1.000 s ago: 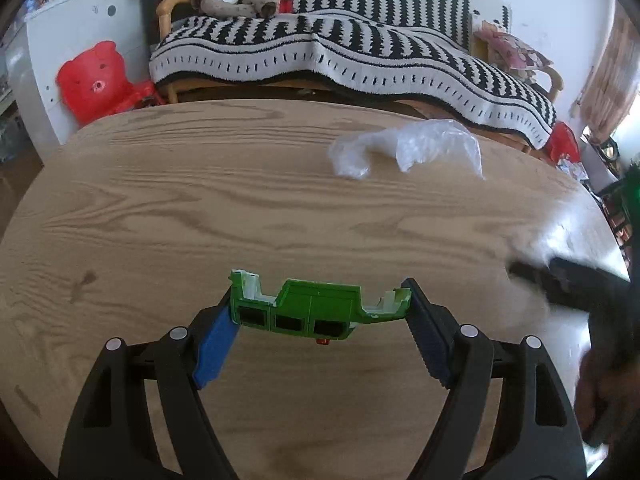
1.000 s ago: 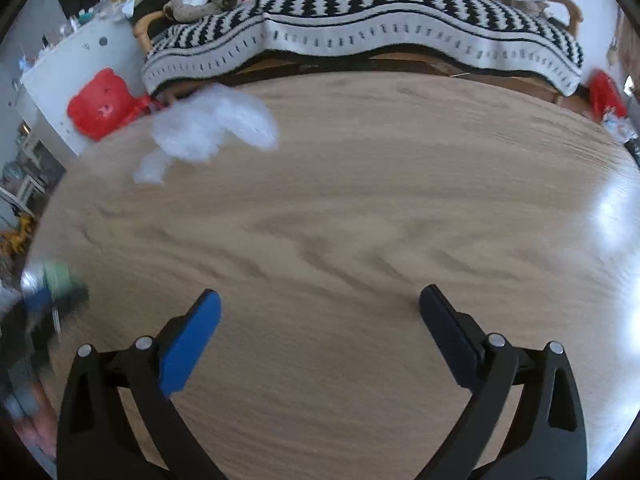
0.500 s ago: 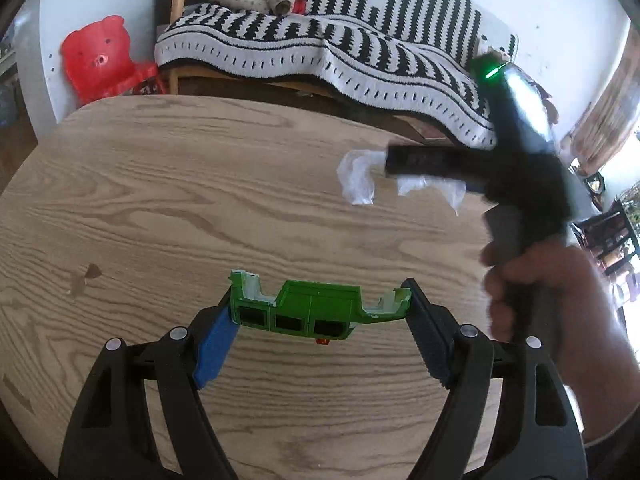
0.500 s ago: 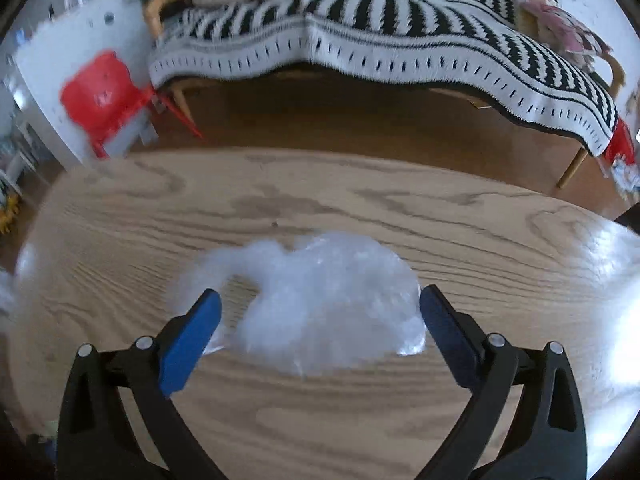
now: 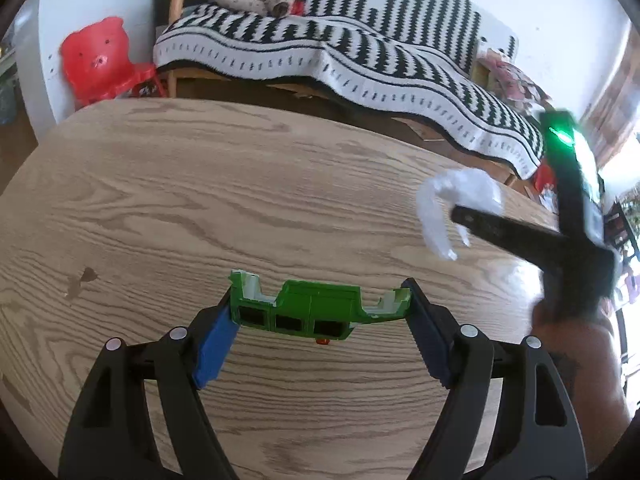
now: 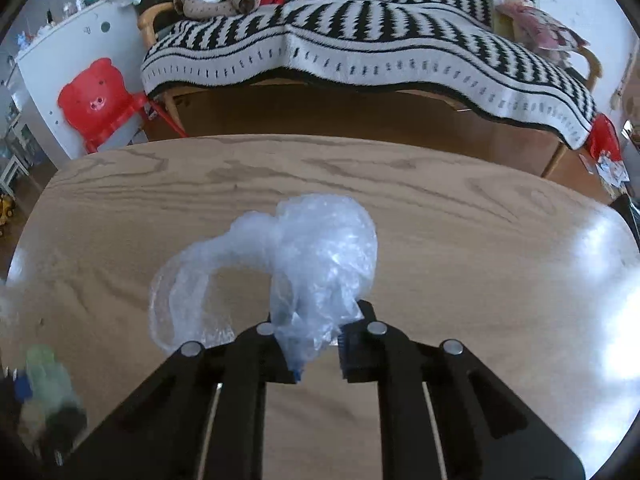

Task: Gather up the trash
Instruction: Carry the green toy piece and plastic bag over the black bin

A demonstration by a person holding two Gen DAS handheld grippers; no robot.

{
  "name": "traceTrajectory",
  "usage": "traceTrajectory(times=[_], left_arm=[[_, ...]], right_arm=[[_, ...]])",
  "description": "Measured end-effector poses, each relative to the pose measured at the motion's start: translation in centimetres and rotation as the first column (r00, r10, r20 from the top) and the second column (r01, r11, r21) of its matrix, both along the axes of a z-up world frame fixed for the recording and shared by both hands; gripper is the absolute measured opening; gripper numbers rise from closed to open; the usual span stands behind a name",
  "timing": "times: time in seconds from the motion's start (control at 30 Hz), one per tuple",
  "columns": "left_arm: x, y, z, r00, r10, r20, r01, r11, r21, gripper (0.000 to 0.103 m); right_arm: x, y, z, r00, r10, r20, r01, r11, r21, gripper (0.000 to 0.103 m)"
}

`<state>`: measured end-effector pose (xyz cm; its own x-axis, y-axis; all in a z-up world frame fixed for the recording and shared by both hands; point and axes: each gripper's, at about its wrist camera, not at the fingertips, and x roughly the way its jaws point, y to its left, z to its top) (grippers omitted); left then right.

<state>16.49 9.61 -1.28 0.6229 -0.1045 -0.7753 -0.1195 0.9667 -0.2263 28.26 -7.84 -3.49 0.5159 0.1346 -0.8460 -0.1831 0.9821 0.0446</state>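
Left wrist view
Left claw (image 5: pixel 320 320): pads clamped on the two ends of a green plastic piece (image 5: pixel 316 308), which spans the gap crosswise, its long axis running from pad to pad, lifted clear of the wooden surface (image 5: pixel 200 200).
Right claw, seen from here: comes in from the right edge, blurred; a crumpled clear plastic bag (image 5: pixel 452 204) hangs at its tip, above the far right part of the surface.
Hand: the person's right hand (image 5: pixel 576 352) grips the handle just right of the left claw.

Right wrist view
Right claw (image 6: pixel 320 344): its jaws have just been closing and now stand together, pinching the near, lower end of the clear plastic bag (image 6: pixel 320 252).
Bag position: it billows up and away from the pads, one loose loop trailing to the left; whether that loop touches the surface I cannot tell.
Left claw, seen from here: a green and blue blur at the lower left edge.

Key relation
Both pieces of trash are already in the claws, and no bin shows in either view, so which way to carry them cannot be judged.
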Motion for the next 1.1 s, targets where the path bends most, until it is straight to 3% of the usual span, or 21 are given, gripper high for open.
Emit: traceTrajectory(times=[0.3,0.47,0.6,0.8,1.1], left_arm=[[-1.6,-8.8,1.3,0.979,-0.200,0.036,0.197,0.978,0.068,0.076],[-3.5,-16.5,2.4,0.937,-0.345,0.054,0.341,0.937,0.073,0.076],[-5.8,-23.5,3.3,0.880,-0.468,0.077,0.460,0.882,0.100,0.076],[-10.6,-34.4,3.4,0.762,-0.642,0.087,0.628,0.765,0.146,0.076],[-17.3,-47.1,2.2,0.591,-0.802,0.082,0.787,0.596,0.156,0.076]], right_arm=[[-12.1,-14.2,3.5,0.985,-0.161,0.058,0.160,0.987,0.018,0.013],[-19.3,-23.3,3.3,0.952,-0.300,0.065,0.300,0.954,0.005,0.013],[-24.7,-29.5,2.9,0.912,-0.405,0.069,0.404,0.914,0.025,0.013],[-31.8,-37.3,2.9,0.840,-0.538,0.071,0.536,0.843,0.046,0.013],[-42.9,-47.7,3.0,0.729,-0.680,0.084,0.676,0.734,0.072,0.013]])
